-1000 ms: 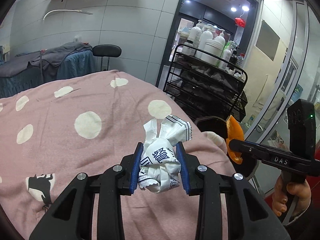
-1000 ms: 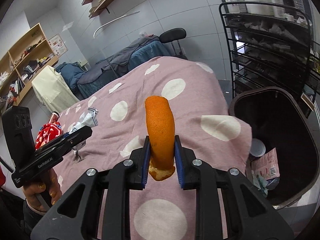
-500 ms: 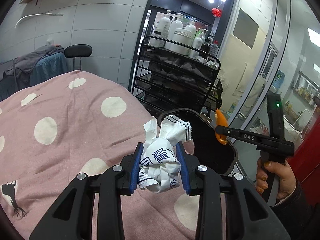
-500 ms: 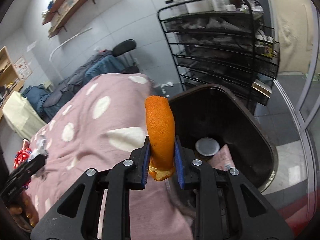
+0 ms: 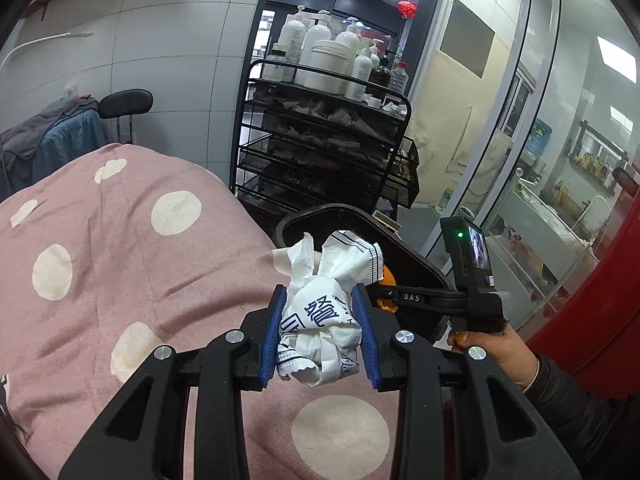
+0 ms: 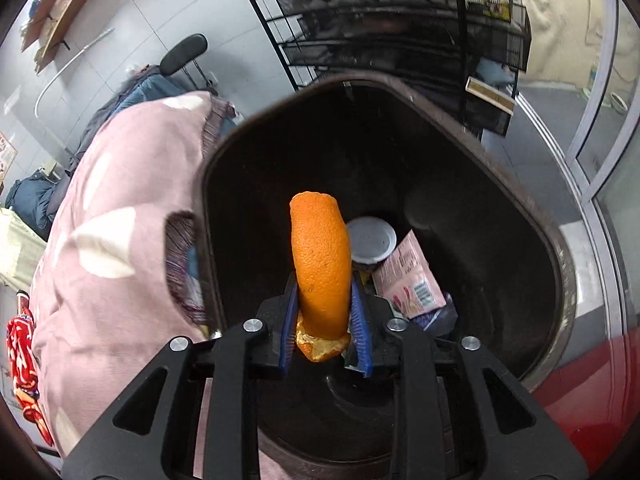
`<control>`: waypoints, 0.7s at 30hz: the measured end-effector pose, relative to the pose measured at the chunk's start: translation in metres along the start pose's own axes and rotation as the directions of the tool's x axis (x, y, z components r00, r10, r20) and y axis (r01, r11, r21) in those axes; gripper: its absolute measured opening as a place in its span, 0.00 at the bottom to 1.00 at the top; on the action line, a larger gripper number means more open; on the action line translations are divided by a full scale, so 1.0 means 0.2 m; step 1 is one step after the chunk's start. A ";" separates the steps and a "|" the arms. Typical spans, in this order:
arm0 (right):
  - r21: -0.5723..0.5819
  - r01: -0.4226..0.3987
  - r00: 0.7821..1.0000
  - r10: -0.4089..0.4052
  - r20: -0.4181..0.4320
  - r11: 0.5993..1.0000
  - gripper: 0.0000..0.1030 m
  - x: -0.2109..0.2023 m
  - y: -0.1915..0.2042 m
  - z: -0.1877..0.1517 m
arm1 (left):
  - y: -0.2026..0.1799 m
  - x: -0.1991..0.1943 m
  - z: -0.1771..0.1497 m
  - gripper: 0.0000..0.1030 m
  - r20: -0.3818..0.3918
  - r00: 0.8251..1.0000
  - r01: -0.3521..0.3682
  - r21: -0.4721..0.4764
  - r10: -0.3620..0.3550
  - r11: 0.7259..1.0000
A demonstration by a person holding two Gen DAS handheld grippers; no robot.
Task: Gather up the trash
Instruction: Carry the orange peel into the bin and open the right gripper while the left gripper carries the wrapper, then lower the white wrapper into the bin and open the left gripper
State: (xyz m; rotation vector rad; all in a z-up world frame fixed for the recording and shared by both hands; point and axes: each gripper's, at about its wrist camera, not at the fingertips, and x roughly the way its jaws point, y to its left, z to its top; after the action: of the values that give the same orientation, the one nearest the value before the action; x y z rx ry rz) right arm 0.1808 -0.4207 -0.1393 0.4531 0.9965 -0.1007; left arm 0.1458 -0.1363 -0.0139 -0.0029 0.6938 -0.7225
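Note:
My left gripper (image 5: 319, 291) is shut on a crumpled white wrapper with blue print (image 5: 316, 320), held over the edge of the pink dotted blanket (image 5: 120, 260). Just beyond it stands the black trash bin (image 5: 420, 260). My right gripper (image 6: 323, 280) points down into the bin (image 6: 520, 200) with a curved orange peel (image 6: 320, 248) upright between its pads. Its jaws are opening, and the peel still sits between them. From the left wrist view, the right gripper (image 5: 386, 294) reaches in from the right, held by a hand (image 5: 500, 348), with the peel (image 5: 389, 278) half hidden behind the wrapper.
Inside the bin lie a pink carton (image 6: 412, 280) and a grey round lid (image 6: 370, 238). A black wire cart (image 5: 328, 152) with white bottles stands right behind the bin. A red surface (image 5: 600, 300) and glass doors bound the right side.
Both grippers have swung from over the blanket toward the bin. The right one dropped lower and now points into the bin's mouth. Its pads stand slightly wider around the peel.

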 end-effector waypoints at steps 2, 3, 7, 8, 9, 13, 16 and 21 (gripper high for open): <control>0.004 -0.007 1.000 0.007 -0.001 1.000 0.37 0.00 -0.01 -0.02 | -0.01 0.01 0.00 0.33 -0.006 1.000 0.006 0.002 -0.006 1.000; 0.004 -0.004 1.000 0.004 0.004 1.000 0.48 0.00 -0.01 -0.02 | -0.02 0.02 0.00 0.33 -0.009 1.000 0.008 0.005 -0.008 1.000; -0.002 0.007 0.998 -0.007 0.056 1.000 0.57 -0.06 -0.02 -0.06 | -0.05 0.04 0.01 0.33 -0.016 1.000 0.025 0.013 -0.025 1.000; 0.001 0.002 0.997 -0.002 0.073 1.000 0.60 -0.09 -0.02 -0.08 | -0.07 0.05 0.01 0.33 -0.017 0.999 0.028 0.018 -0.028 0.999; 0.003 0.000 0.996 0.000 0.084 1.000 0.65 -0.11 -0.01 -0.09 | -0.08 0.06 0.02 0.33 -0.018 0.999 0.031 0.024 -0.031 0.999; -0.032 0.028 0.987 -0.022 0.160 0.999 0.73 -0.23 0.02 -0.16 | -0.12 0.11 0.07 0.33 -0.027 0.998 0.050 0.041 -0.049 0.998; -0.063 0.050 0.978 -0.036 0.206 0.997 0.77 -0.30 0.04 -0.19 | -0.16 0.16 0.11 0.33 -0.035 0.997 0.068 0.060 -0.066 0.996; -0.108 0.092 0.960 -0.059 0.274 0.990 0.82 -0.41 0.08 -0.23 | -0.26 0.27 0.19 0.33 -0.057 0.996 0.081 0.099 -0.076 0.992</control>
State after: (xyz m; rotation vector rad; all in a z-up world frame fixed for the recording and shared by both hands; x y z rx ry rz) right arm 0.1044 -0.3982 -0.0875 0.2819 0.7465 -0.1664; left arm 0.1656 -0.2166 -0.0048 0.0825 0.7099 -0.8351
